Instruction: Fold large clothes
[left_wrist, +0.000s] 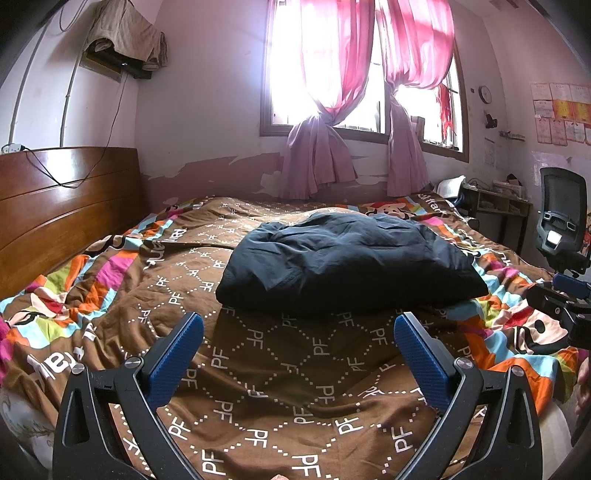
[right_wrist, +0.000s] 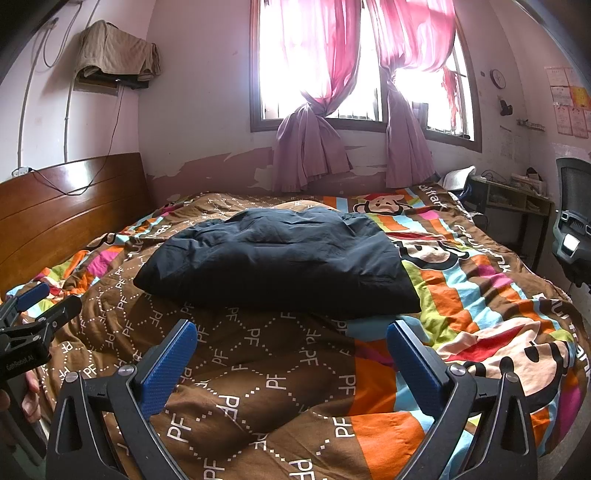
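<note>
A dark navy garment (left_wrist: 347, 258) lies folded in a puffy rectangle in the middle of the bed; it also shows in the right wrist view (right_wrist: 277, 262). My left gripper (left_wrist: 299, 325) is open and empty, hovering over the quilt just short of the garment's near edge. My right gripper (right_wrist: 291, 332) is open and empty too, in front of the garment's near right part. Each gripper shows at the edge of the other's view: the right one (left_wrist: 561, 299), the left one (right_wrist: 33, 314).
The bed carries a brown and striped cartoon quilt (left_wrist: 266, 387). A wooden headboard (left_wrist: 55, 206) stands at the left. A window with pink curtains (left_wrist: 354, 92) is behind. A desk (left_wrist: 495, 206) and an office chair (left_wrist: 561, 221) stand at the right.
</note>
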